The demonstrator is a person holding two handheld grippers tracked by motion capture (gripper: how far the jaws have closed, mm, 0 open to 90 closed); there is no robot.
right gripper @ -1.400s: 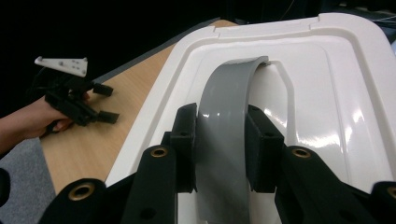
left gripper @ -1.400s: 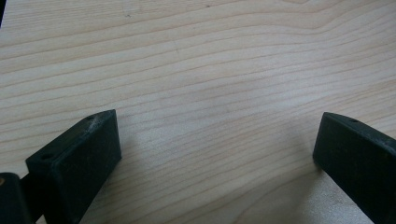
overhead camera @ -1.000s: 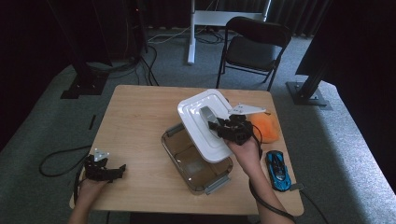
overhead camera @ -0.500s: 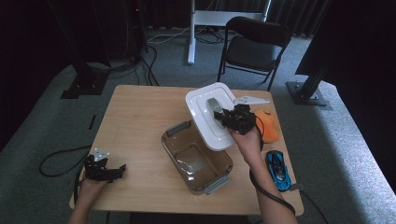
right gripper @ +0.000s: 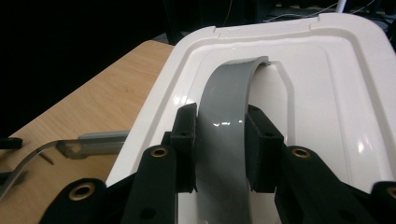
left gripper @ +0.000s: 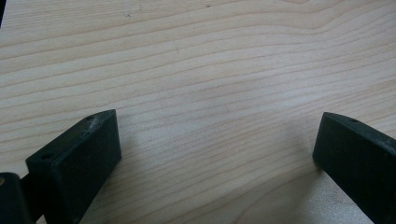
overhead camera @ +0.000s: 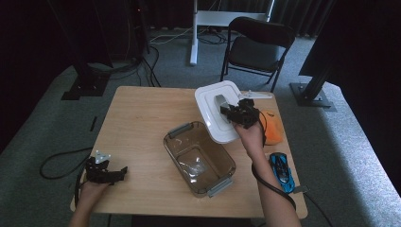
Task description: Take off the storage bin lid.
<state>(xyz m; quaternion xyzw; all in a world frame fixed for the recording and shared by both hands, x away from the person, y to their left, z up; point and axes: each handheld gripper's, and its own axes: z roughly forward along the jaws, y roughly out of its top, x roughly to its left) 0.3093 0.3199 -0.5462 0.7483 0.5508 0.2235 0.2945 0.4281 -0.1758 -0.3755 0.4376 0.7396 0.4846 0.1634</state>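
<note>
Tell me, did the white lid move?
Yes. The white lid, held by the right gripper, moved away from over the clear box, toward the table's far edge near the chair.

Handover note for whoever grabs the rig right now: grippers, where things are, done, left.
Right gripper: shut on the grey handle of the white lid, holding it lifted at the table's far right side.
Left gripper: open, nothing between the jaws, resting at the table's near left corner.
Clear container: mid-table, uncovered.
Orange object and blue toy car lie along the right edge.
Done: lid off the container.
Left: probably set the lid down clear of those two.
</note>
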